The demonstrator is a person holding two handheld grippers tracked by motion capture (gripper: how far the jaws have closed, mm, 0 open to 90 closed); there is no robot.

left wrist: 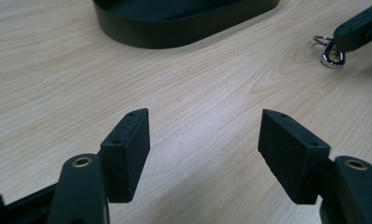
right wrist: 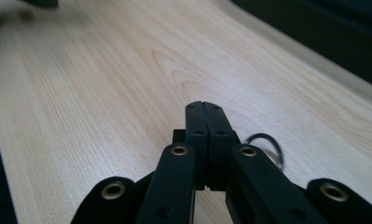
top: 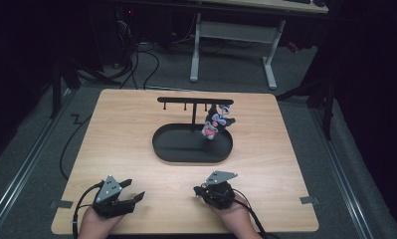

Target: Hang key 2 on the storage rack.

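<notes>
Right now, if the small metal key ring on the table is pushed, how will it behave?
The key ring is shiny metal on the smooth table, so it probably slides. Its ring and clasp look loosely linked, so they likely flop when lifted.

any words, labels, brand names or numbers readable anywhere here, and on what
None: no readable text in any view.
The plush toy hanging on the black rack bears face markings, no lettering.
The black tray, the wooden table, the metal clasp and both grippers are unmarked.
</notes>
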